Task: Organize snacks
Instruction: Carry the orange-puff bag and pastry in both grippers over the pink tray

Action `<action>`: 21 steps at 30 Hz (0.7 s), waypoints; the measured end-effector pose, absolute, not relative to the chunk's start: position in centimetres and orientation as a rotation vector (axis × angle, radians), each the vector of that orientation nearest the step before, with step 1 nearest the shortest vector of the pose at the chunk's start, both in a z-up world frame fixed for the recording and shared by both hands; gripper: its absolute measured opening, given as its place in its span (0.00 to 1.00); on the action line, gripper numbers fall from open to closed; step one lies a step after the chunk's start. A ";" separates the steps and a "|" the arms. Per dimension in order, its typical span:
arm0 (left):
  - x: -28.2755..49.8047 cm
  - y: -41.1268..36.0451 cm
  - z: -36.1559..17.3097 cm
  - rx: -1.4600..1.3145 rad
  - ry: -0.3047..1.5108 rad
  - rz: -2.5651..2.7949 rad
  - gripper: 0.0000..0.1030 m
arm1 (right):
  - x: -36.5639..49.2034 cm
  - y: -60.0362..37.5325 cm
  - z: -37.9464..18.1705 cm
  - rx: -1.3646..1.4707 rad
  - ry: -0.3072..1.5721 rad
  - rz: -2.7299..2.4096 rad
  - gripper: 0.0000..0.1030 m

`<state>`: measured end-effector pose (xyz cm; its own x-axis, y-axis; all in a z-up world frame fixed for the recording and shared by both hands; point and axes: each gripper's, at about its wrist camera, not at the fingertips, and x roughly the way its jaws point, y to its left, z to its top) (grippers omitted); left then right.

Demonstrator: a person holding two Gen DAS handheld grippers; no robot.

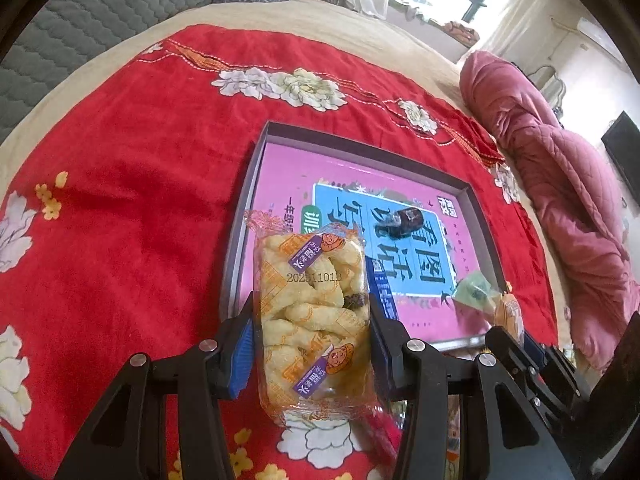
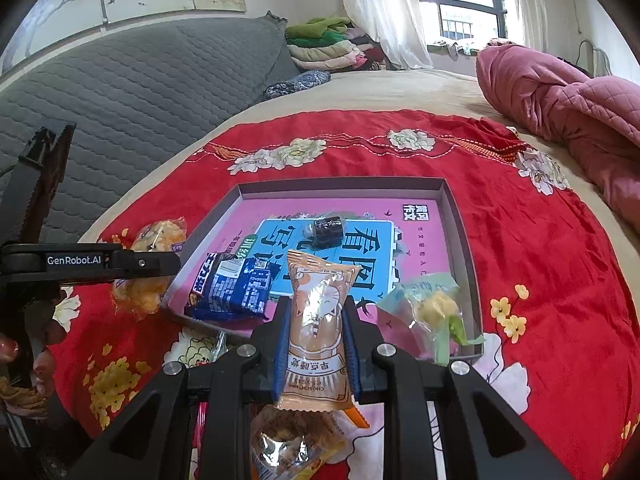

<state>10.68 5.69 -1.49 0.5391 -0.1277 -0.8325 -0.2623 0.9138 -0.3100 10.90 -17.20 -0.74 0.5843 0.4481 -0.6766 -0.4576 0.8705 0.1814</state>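
Both grippers loaded, heading for the tray

Left gripper (image 1: 312,344) clamps a yellow puff pack (image 1: 310,312); right gripper (image 2: 316,344) pinches an orange cat pouch (image 2: 318,320). Both hang over the tray's (image 2: 460,236) near edge, apparently for dropping in.

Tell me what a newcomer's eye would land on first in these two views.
The bright red floral blanket covering the bed, with a shallow tray lined in pink lying at its middle. Close to each camera a snack is clamped in black jaws: a clear pack of yellow puffed sticks in the left gripper, an orange cat-print packet in the right gripper.
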 end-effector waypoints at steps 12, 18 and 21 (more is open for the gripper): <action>12.8 5.3 -2.7 -0.427 1.013 0.063 0.49 | 12.2 -16.8 -1.2 -0.021 0.801 0.502 0.23; 13.3 5.1 -3.3 -0.419 1.022 0.054 0.49 | 12.9 -16.5 -1.8 -0.027 0.817 0.490 0.23; 13.4 5.0 -3.8 -0.414 1.033 0.045 0.49 | 13.2 -16.4 -2.0 -0.027 0.820 0.482 0.23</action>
